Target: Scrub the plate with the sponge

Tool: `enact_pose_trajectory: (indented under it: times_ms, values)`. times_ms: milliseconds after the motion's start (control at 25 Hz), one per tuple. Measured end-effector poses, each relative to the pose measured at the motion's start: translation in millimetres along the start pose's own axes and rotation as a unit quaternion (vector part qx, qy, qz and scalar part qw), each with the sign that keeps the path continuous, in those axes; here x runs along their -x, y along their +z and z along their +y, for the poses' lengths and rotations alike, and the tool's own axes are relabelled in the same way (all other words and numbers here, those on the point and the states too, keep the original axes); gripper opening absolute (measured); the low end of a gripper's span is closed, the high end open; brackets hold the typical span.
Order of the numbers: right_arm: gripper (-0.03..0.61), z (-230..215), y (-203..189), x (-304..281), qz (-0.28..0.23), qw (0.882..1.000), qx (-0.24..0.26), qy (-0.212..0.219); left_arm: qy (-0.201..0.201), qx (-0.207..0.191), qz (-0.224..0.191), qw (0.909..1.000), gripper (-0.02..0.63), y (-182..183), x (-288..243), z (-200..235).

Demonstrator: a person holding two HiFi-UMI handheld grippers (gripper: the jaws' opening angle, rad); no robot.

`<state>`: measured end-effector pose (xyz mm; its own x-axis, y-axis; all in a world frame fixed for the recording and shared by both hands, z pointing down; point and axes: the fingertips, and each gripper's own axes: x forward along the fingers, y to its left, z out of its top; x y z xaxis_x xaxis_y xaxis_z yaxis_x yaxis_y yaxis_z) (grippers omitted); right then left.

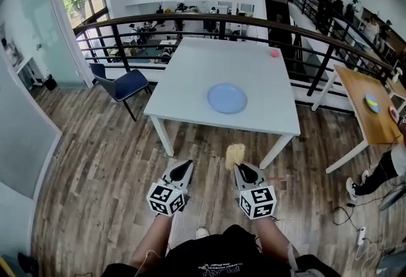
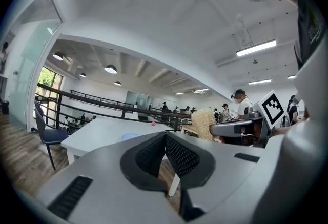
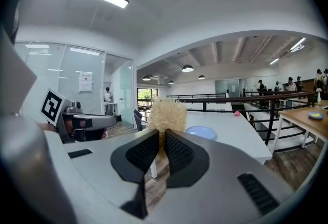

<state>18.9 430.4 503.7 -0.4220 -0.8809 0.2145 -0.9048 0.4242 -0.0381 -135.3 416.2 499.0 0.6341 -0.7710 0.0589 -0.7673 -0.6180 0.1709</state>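
A pale blue plate (image 1: 227, 98) lies on the white table (image 1: 190, 73), right of its middle. Both grippers hang over the wooden floor, short of the table's near edge and apart from the plate. My right gripper (image 1: 240, 170) is shut on a straw-coloured fibrous sponge (image 1: 235, 155), which sticks up from its jaws (image 3: 166, 114). My left gripper (image 1: 186, 167) is shut with nothing between its ribbed pads (image 2: 177, 154). The left gripper view shows the sponge (image 2: 204, 124) to its right and the plate (image 2: 134, 136) beyond. The plate (image 3: 201, 132) also appears ahead in the right gripper view.
A small pink ball (image 1: 275, 52) sits at the table's far right corner. A blue chair (image 1: 124, 84) stands left of the table. A dark railing (image 1: 209, 18) runs behind it. A wooden table (image 1: 361, 108) stands to the right, with a seated person's legs (image 1: 377, 174) near it.
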Motion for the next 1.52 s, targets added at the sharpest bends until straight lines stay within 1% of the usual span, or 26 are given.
enact_pose_trajectory:
  times_ms: [120, 240, 480, 680, 800, 960, 1160, 1320, 1520]
  values:
    - [0.044, 8.0, -1.7, -6.4, 0.01, 1.0, 0.007, 0.0, -0.009, 0.007, -0.002, 0.9999, 0.012, -0.8, -0.5, 3.8]
    - [0.044, 2.5, -4.6, -10.3, 0.018, 1.0, 0.01, -0.005, -0.014, 0.017, -0.004, 0.9997, 0.012, -3.3, -8.0, 4.3]
    - [0.044, -14.6, -3.5, -34.9, 0.015, 1.0, 0.009, 0.001, -0.006, 0.014, 0.009, 0.9998, 0.012, -9.1, -29.0, 17.9]
    - [0.044, -35.2, 0.6, -57.8, 0.016, 1.0, 0.007, 0.012, 0.001, 0.013, 0.012, 0.9998, 0.012, -6.9, -57.2, 25.2]
    - [0.044, -47.4, 2.5, -72.6, 0.017, 1.0, 0.006, 0.02, 0.007, 0.019, 0.01, 0.9997, 0.012, -6.6, -76.2, 31.6]
    - [0.044, -65.0, 5.0, -87.6, 0.014, 1.0, 0.003, 0.024, 0.005, 0.021, 0.016, 0.9996, 0.012, -6.7, -101.4, 34.6]
    - [0.044, -87.0, 15.4, -110.2, 0.016, 0.998, 0.009, 0.054, 0.011, 0.018, 0.012, 0.9997, 0.012, 1.9, -141.5, 39.6]
    - [0.044, -112.3, 24.0, -123.3, 0.013, 0.998, 0.016, 0.053, 0.012, 0.02, 0.012, 0.9997, 0.012, 4.3, -170.5, 40.4]
    - [0.044, -146.3, 27.1, -139.6, 0.01, 0.999, 0.012, 0.044, 0.006, 0.017, 0.018, 0.9997, 0.012, 2.8, -205.7, 41.6]
